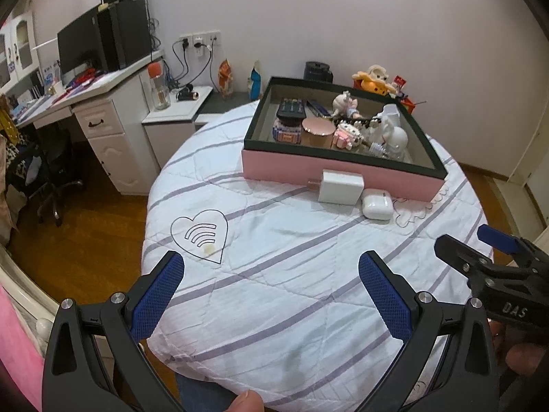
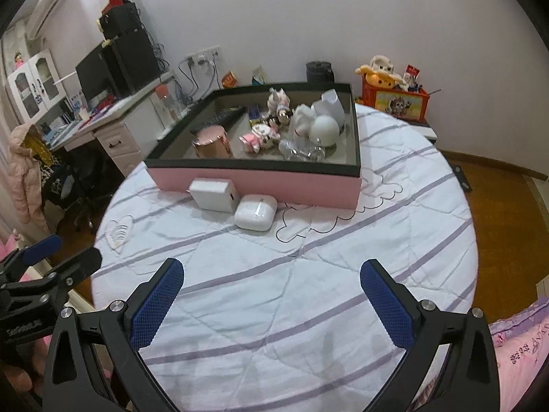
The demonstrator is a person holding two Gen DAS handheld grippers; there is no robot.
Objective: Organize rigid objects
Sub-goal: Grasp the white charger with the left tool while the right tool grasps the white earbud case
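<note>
on striped quilt (image 2: pixel 308 309): pink box (image 2: pixel 267 185), charger (image 2: pixel 212 190), earbud case (image 2: pixel 255 212).

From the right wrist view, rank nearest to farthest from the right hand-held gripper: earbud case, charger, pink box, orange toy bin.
1. earbud case, on the quilt ahead of the right hand-held gripper, slightly left.
2. charger, just behind and left of it, against the box.
3. pink box, behind both.
4. orange toy bin, far right by the wall.
</note>
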